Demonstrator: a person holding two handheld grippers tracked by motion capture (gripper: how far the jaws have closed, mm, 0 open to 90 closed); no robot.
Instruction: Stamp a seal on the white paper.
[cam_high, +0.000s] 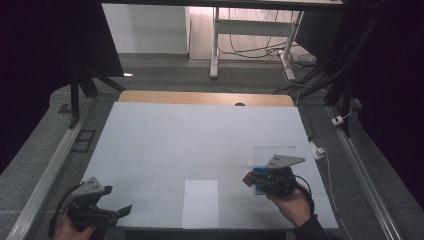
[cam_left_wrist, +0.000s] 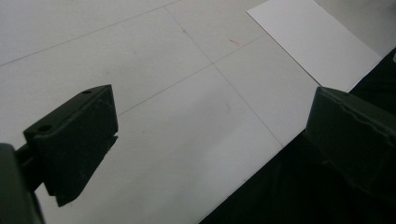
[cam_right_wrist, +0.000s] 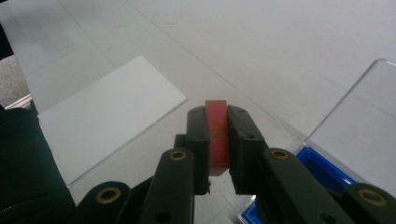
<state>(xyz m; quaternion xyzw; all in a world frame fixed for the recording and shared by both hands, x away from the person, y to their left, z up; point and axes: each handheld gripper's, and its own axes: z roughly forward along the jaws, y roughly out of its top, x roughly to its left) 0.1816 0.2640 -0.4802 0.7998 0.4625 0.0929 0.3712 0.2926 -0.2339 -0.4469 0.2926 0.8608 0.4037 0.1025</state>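
My right gripper (cam_right_wrist: 217, 114) is shut on a small red block (cam_right_wrist: 217, 133), which stands upright between the black jaws; in the high view the red block (cam_high: 247, 178) shows at the tip of the right gripper (cam_high: 250, 179), just left of a blue box (cam_high: 258, 189). The blue box (cam_right_wrist: 322, 170) has a clear lid (cam_right_wrist: 359, 126) standing open. A white sheet of paper (cam_high: 200, 203) lies near the table's front edge. My left gripper (cam_high: 122, 210) hovers at the front left corner, jaws wide apart with nothing between them, and its left finger (cam_left_wrist: 77, 140) is over bare table.
The table (cam_high: 200, 135) is covered in a pale grey-white surface with faint seams. Dark floor and metal rails flank it; a desk frame and cables stand beyond the far edge.
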